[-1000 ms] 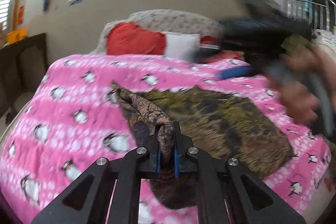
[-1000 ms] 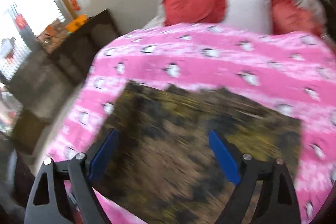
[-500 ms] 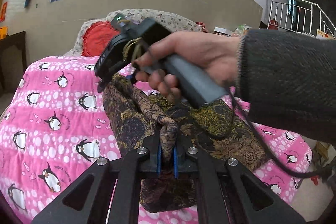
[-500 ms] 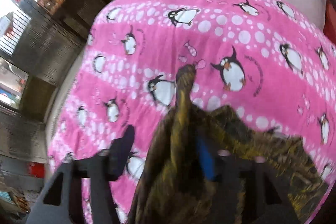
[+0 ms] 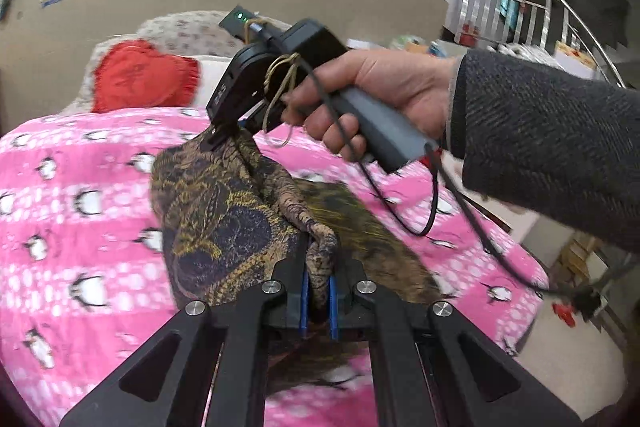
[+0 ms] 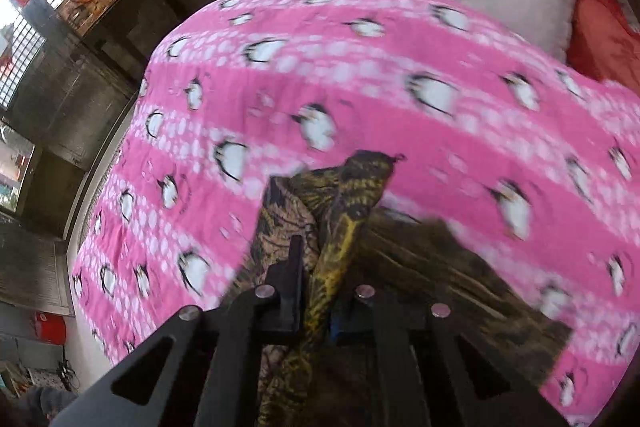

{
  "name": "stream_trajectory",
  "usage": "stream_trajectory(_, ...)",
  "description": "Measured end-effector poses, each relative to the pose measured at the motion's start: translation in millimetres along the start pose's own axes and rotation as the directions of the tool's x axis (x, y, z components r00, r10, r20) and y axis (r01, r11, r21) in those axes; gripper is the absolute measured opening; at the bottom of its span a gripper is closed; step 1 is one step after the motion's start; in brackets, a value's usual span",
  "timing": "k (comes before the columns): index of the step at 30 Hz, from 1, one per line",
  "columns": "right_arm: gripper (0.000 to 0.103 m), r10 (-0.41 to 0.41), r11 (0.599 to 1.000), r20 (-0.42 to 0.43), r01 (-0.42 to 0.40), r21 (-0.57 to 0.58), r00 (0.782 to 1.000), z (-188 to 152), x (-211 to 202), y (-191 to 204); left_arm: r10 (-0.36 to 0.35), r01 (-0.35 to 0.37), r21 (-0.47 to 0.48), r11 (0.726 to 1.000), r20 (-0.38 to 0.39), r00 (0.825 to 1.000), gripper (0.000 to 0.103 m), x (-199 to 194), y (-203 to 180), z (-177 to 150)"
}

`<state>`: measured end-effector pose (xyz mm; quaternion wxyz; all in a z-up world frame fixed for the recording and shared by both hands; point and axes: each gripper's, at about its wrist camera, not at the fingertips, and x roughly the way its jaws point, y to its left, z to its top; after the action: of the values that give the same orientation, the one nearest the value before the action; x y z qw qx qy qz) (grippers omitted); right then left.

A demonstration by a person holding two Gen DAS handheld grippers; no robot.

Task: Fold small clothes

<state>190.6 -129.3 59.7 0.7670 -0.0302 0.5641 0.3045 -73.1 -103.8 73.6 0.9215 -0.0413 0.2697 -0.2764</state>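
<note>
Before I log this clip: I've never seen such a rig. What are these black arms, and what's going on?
No robot: a person holds a two-finger gripper in each hand, each carrying a forward-looking fisheye camera. One picture is from the left gripper, one from the right gripper. A brown patterned cloth lies on a pink penguin bedspread. Both grippers are shut on bunched parts of the cloth; the right one has just been closing. The left view shows the hand holding the right gripper.
</note>
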Motion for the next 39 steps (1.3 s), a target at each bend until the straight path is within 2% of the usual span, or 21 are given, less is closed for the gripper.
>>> stream_trajectory(5, 0.009, 0.004, 0.998, 0.005, -0.005, 0.065, 1.0, -38.8, -33.2, -66.2, -0.068, 0.072, 0.048, 0.996, -0.064, 0.996, 0.0, 32.3, -43.2, 0.6)
stream_trajectory(9, 0.009, -0.005, 0.994, 0.002, 0.005, 0.107, 1.0, -62.7, -43.1, -107.2, -0.113, 0.122, 0.072, 0.99, -0.12, 0.986, 0.0, 62.5, -78.0, 1.4)
stream_trajectory(16, 0.009, 0.013, 0.986, 0.017, -0.016, 0.166, 1.0, -88.0, -44.3, -157.0, -0.151, 0.169, 0.083, 0.982, -0.189, 0.97, 0.0, 102.4, -111.0, -3.0)
stream_trajectory(19, 0.01, 0.017, 0.979, 0.011, -0.019, 0.202, 1.0, -96.3, -28.4, -176.8, -0.155, 0.177, 0.073, 0.981, -0.238, 0.959, 0.0, 121.2, -112.9, -13.8)
stream_trajectory(20, 0.011, 0.015, 0.976, 0.006, -0.016, 0.218, 1.0, -100.7, -22.2, -181.2, -0.168, 0.189, 0.055, 0.98, -0.267, 0.949, 0.0, 127.3, -111.6, -19.5)
stream_trajectory(22, 0.022, -0.005, 0.964, -0.008, 0.007, 0.266, 1.0, -111.3, -6.1, -193.1, -0.171, 0.19, 0.033, 0.981, -0.301, 0.938, 0.0, 130.4, -108.3, -26.6)
stream_trajectory(24, 0.026, 0.012, 0.95, 0.041, -0.024, 0.311, 0.999, -117.5, -9.6, -198.1, -0.185, 0.198, 0.01, 0.98, -0.318, 0.93, 0.0, 120.3, -102.4, -28.8)
stream_trajectory(27, 0.027, -0.015, 0.941, 0.113, -0.024, 0.336, 0.993, -124.8, -35.3, -194.5, -0.195, 0.203, -0.005, 0.979, -0.294, 0.936, 0.0, 89.1, -89.8, -23.5)
stream_trajectory(29, 0.028, -0.044, 0.952, 0.18, -0.014, 0.306, 0.983, -135.9, -67.4, -180.5, -0.148, 0.15, -0.009, 0.989, -0.224, 0.963, 0.002, 50.6, -67.0, -15.8)
stream_trajectory(31, 0.032, -0.065, 0.975, 0.242, 0.011, 0.22, 0.968, -152.0, -98.7, -152.2, -0.098, 0.094, -0.027, 0.995, -0.178, 0.979, 0.008, 30.7, -44.6, -11.3)
stream_trajectory(32, 0.039, -0.069, 0.985, 0.269, 0.023, 0.171, 0.961, -161.5, -109.2, -137.1, -0.046, 0.04, -0.043, 0.998, -0.149, 0.988, 0.008, 20.2, -28.3, -10.7)
stream_trajectory(33, 0.052, -0.058, 0.993, 0.299, 0.024, 0.116, 0.952, -172.0, -116.8, -121.6, -0.014, 0.005, -0.064, 0.998, -0.141, 0.99, 0.008, 17.7, -15.2, -11.6)
stream_trajectory(34, 0.058, -0.039, 0.999, 0.348, 0.035, 0.018, 0.937, -189.7, -124.1, -95.3, 0.008, -0.024, -0.102, 0.995, -0.155, 0.988, 0.008, 19.8, -1.0, -10.7)
stream_trajectory(35, 0.063, -0.022, 0.997, 0.377, 0.049, -0.064, 0.926, -205.3, -124.8, -74.9, 0.015, -0.043, -0.145, 0.988, -0.184, 0.983, 0.002, 25.1, 12.3, -14.5)
stream_trajectory(37, 0.062, 0.006, 0.98, 0.348, 0.065, -0.189, 0.937, -225.0, -115.6, -46.6, 0.011, -0.054, -0.181, 0.982, -0.229, 0.973, 0.0, 38.0, 25.0, -24.6)
stream_trajectory(38, 0.05, -0.018, 0.969, 0.31, 0.093, -0.227, 0.951, -237.5, -103.7, -35.4, 0.007, -0.061, -0.197, 0.979, -0.267, 0.964, 0.0, 48.5, 27.8, -34.0)
stream_trajectory(39, 0.033, -0.031, 0.964, 0.274, 0.101, -0.245, 0.961, -245.5, -92.5, -30.3, 0.003, -0.07, -0.208, 0.976, -0.308, 0.951, 0.0, 58.8, 30.1, -44.7)
